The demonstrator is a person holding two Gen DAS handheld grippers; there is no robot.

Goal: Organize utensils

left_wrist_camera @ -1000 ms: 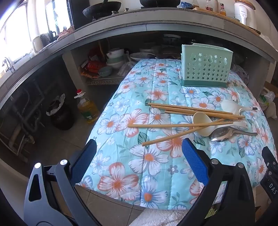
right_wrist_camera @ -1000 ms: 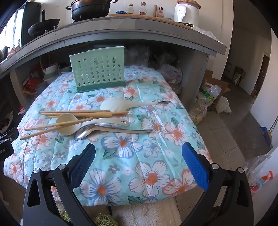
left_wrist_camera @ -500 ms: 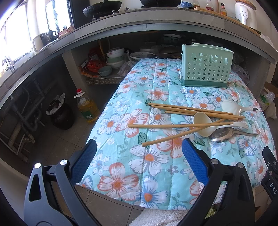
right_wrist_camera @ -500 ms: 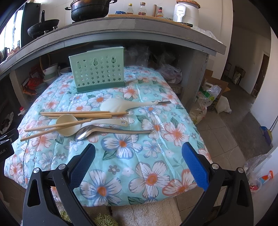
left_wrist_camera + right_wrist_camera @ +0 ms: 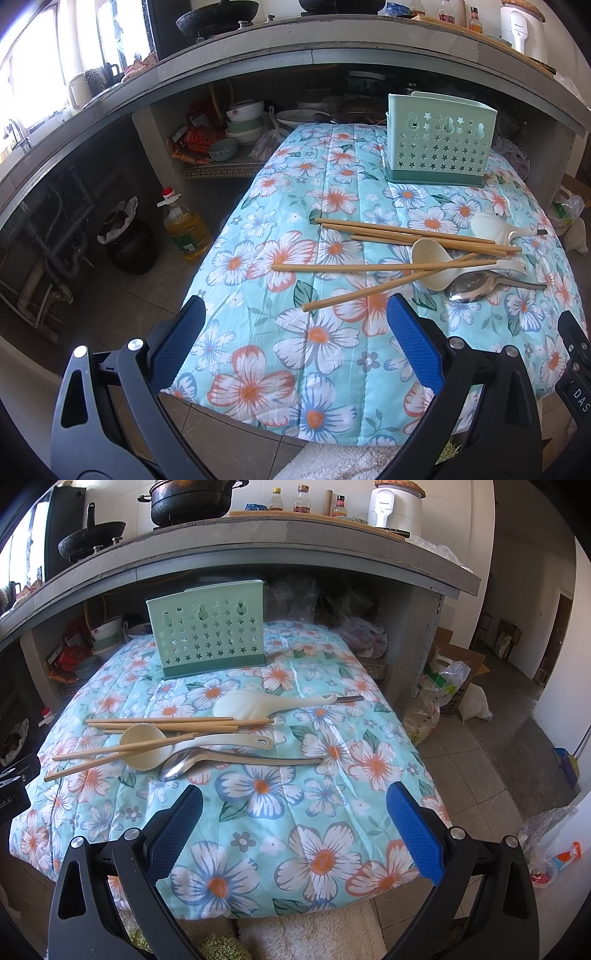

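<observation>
both hand-held grippers wide open, empty | chopsticks (image 5: pixel 159 725) crossing ladle (image 5: pixel 147 747); holder (image 5: pixel 212 627) behind

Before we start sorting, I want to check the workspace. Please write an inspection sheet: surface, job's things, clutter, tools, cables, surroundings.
Surface: floral cloth, quilted, covers the table.
Job's things: chopsticks, ladle, metal spoon and rice paddle lie loose, overlapping; green holder stands upright behind them.
Clutter: nothing seen on the cloth.
Tools: left tool and right tool open, holding nothing.
Cables: nothing seen.
Surroundings: counter with pot; oil bottle on the floor.
</observation>
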